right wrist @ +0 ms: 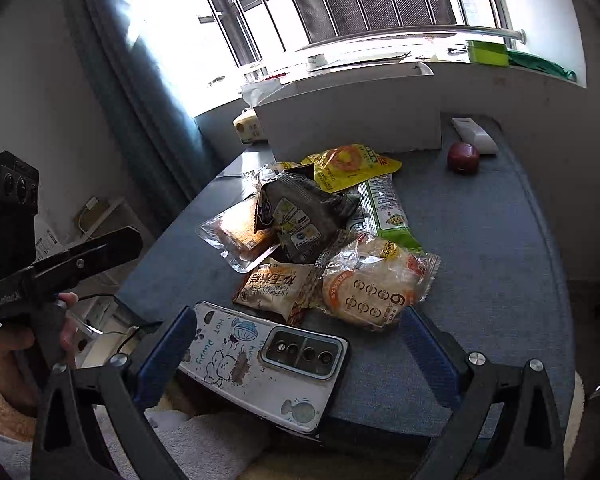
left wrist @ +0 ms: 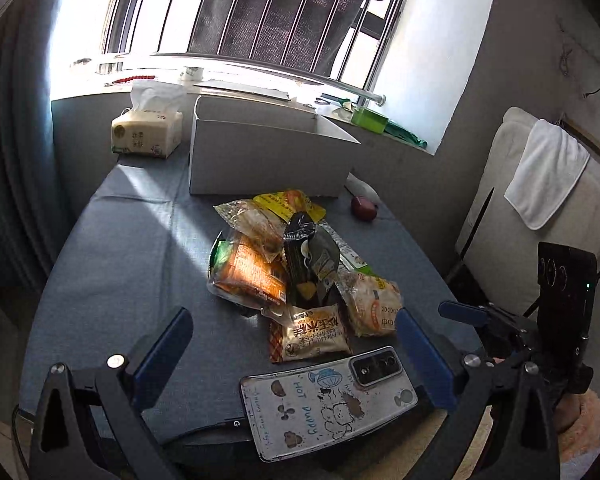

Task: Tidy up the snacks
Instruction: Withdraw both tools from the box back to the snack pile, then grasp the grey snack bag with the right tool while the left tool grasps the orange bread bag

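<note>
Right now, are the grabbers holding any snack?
No. The left gripper and right gripper are both open, holding nothing; the snack pile lies untouched.

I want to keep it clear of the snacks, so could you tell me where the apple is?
The apple sits at the table's far right, beside the white box and apart from the snack pile.

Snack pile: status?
Left gripper and right gripper open, empty. Snack pile untouched before white box. Phone lies in the approach path.
</note>
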A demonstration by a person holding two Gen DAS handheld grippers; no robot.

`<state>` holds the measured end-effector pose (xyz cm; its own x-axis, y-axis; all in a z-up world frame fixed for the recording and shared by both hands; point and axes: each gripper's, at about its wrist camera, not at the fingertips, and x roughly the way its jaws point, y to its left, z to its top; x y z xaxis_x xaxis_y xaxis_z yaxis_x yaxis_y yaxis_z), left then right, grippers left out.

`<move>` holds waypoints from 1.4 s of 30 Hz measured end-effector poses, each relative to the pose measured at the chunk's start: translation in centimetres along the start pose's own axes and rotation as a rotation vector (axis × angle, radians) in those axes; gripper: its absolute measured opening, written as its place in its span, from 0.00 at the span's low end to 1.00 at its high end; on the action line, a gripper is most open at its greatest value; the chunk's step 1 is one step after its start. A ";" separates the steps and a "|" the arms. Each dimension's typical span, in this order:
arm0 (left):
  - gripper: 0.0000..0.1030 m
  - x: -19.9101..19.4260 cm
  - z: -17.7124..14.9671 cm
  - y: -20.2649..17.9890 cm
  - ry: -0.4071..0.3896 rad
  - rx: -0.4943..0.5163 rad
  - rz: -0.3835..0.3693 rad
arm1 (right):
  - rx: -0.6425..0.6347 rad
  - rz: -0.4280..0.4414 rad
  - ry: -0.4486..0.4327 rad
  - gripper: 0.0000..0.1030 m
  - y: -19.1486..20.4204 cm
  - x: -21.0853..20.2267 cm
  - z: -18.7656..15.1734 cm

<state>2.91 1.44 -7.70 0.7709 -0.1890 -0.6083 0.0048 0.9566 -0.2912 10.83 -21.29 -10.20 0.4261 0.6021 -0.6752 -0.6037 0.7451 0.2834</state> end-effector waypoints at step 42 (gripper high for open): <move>1.00 5.2 0.6 2.3 0.141 -0.017 0.125 | 0.014 0.272 -0.109 0.59 -3.1 2.9 10.5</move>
<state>7.26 2.79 -11.08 0.6678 -0.0997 -0.7376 -0.0969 0.9709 -0.2190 20.98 -18.88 -5.87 0.3203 0.8068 -0.4964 -0.6967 0.5557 0.4536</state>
